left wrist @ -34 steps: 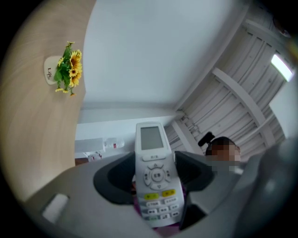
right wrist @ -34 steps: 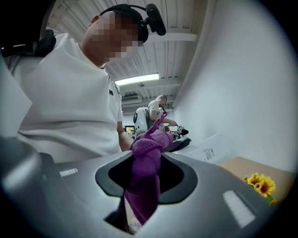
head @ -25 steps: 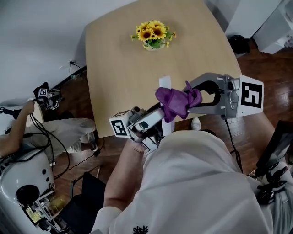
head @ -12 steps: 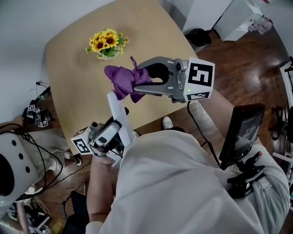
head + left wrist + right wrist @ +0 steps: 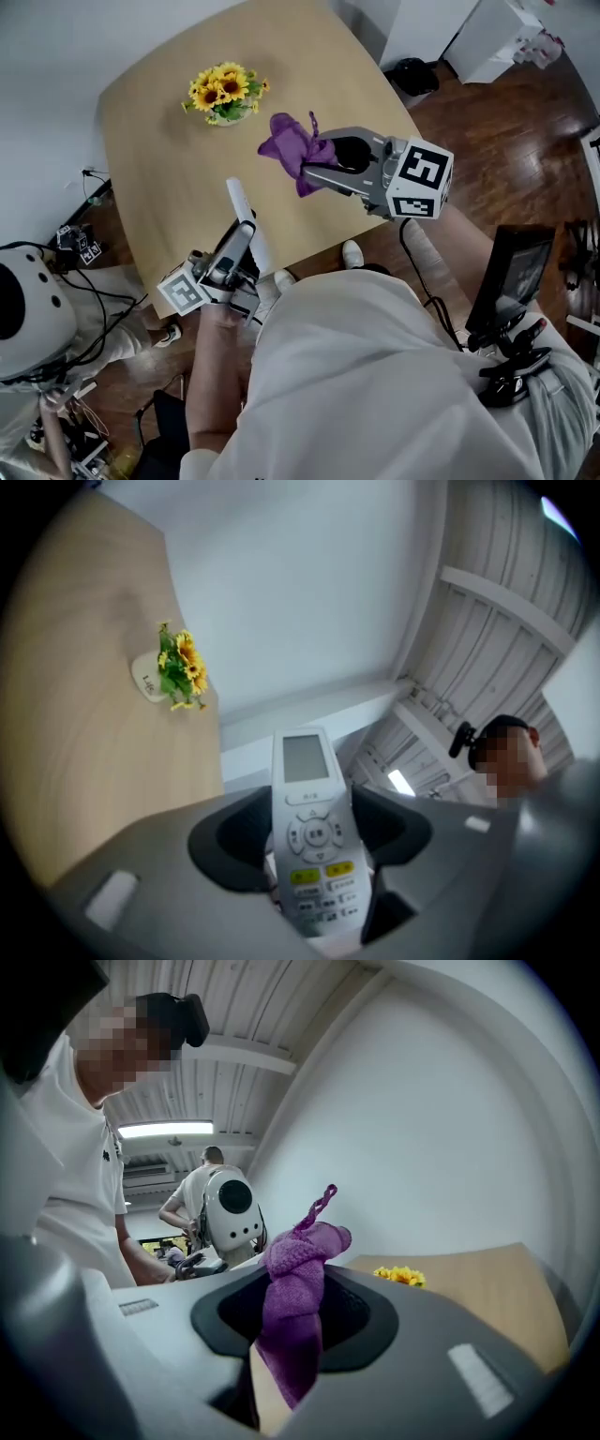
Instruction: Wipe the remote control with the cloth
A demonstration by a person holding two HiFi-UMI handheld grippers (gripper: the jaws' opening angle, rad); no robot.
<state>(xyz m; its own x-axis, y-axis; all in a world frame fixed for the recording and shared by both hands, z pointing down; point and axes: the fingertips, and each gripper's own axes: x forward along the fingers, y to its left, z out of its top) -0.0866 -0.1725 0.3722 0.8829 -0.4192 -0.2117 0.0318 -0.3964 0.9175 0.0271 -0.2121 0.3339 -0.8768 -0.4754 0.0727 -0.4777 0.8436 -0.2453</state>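
A white remote control (image 5: pixel 246 225) with a small screen and yellow buttons (image 5: pixel 314 829) is held above the table's near edge. My left gripper (image 5: pixel 242 246) is shut on its lower half, and the screen end sticks out past the jaws. The purple cloth (image 5: pixel 292 147) is bunched up, with my right gripper (image 5: pixel 315 169) shut on it. In the right gripper view the cloth (image 5: pixel 296 1293) hangs between the jaws of that gripper (image 5: pixel 295 1326). Cloth and remote are apart; the cloth hovers to the right of the remote's far tip.
A small vase of sunflowers (image 5: pixel 223 92) stands at the far side of the light wooden table (image 5: pixel 169 159). A white round-headed robot (image 5: pixel 28 319) and cables sit on the floor at the left. Another person (image 5: pixel 192 1194) stands in the background.
The right gripper has carried the cloth off the remote and to the right of its tip. The left gripper still holds the remote, tilted a little more upright. The head camera has swung.
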